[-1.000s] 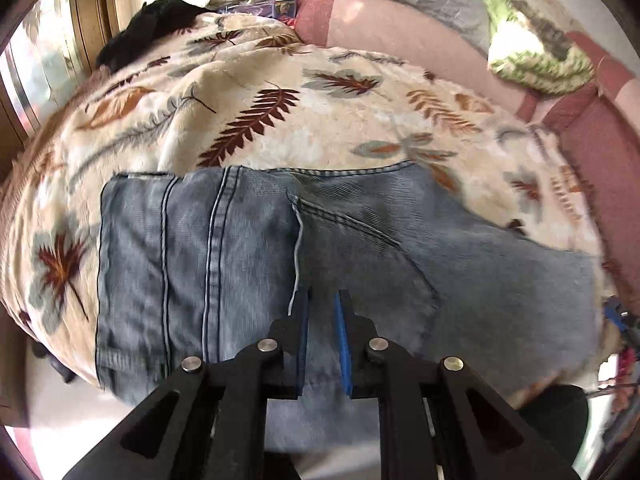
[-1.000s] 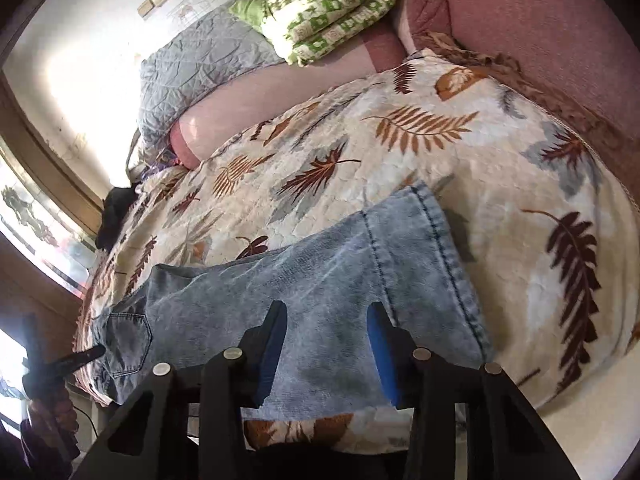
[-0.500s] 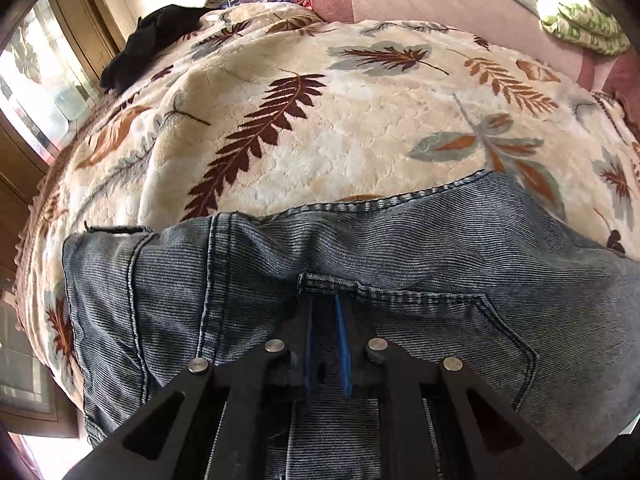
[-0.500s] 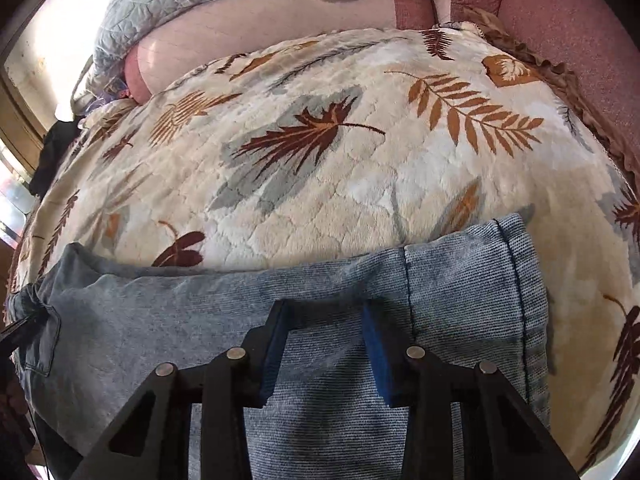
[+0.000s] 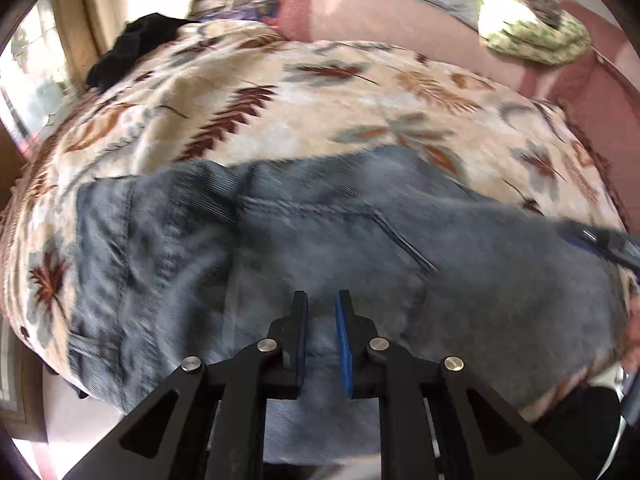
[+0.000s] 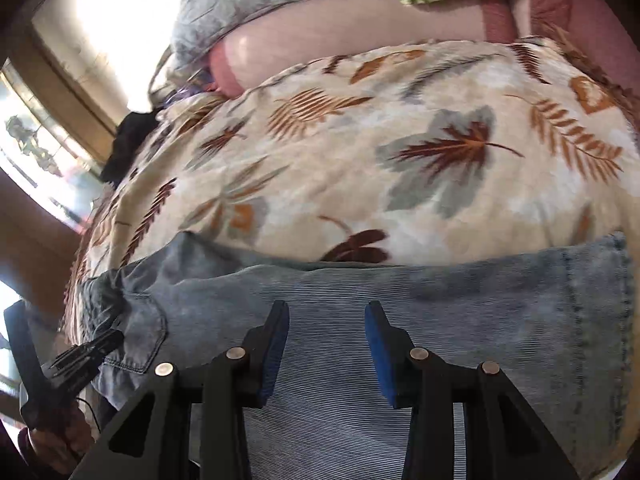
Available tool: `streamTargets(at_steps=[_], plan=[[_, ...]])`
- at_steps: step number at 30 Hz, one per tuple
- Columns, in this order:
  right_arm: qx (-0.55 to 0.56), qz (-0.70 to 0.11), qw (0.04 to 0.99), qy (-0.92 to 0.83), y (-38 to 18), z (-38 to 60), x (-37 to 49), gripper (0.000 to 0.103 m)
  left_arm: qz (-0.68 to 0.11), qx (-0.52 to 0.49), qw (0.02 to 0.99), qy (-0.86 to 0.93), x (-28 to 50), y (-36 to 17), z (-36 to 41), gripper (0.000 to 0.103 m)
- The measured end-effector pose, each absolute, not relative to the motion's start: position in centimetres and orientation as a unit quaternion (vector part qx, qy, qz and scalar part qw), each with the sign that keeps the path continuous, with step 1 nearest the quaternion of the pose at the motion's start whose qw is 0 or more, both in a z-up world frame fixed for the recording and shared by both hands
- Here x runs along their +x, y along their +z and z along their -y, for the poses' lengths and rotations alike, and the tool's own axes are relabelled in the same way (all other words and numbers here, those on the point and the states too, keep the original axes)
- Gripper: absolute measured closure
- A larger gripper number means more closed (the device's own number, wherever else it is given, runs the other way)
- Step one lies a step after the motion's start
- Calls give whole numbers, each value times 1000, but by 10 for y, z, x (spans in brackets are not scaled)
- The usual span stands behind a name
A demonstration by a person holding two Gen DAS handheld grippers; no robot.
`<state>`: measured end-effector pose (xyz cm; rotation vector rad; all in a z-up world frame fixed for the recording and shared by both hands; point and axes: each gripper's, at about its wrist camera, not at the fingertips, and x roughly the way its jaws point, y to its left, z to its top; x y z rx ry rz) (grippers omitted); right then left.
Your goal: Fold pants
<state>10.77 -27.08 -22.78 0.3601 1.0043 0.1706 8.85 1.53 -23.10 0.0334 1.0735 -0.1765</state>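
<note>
While the bed (image 5: 320, 92) under its leaf-print blanket (image 6: 400, 152) fills most of both views, the denim pants (image 5: 360, 248) lie flat across its near edge, waist to the left and a leg hem to the right in the right wrist view. Over the seat hover the left tongs (image 5: 321, 320), parted by a narrow gap and gripping nothing; above the leg, the right tongs (image 6: 327, 332) stand wide apart, likewise empty.
</note>
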Motion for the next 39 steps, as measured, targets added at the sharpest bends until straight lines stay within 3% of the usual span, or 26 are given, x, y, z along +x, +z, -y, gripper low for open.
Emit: streamTargets(at_steps=[9, 12, 14, 24, 25, 29, 36, 39], plan=[[138, -519, 832, 138, -266, 178, 163, 61, -507, 103, 845, -136, 62, -255, 26, 89], [144, -477, 857, 131, -245, 187, 165, 61, -506, 110, 844, -142, 54, -258, 27, 86], [134, -452, 870, 141, -230, 188, 167, 61, -505, 103, 845, -143, 53, -258, 26, 86], [26, -519, 823, 230, -254, 140, 211, 62, -515, 59, 841, -157, 53, -258, 15, 81], [17, -525, 818, 235, -259, 135, 212, 65, -515, 58, 840, -160, 52, -258, 15, 81], [-29, -524, 823, 217, -259, 128, 212, 100, -517, 51, 838, -167, 53, -259, 13, 80], [-21, -519, 835, 180, -262, 122, 229, 101, -515, 49, 839, -168, 57, -262, 13, 74], [47, -525, 829, 185, -262, 141, 233, 100, -515, 51, 837, -177, 53, -261, 16, 64]])
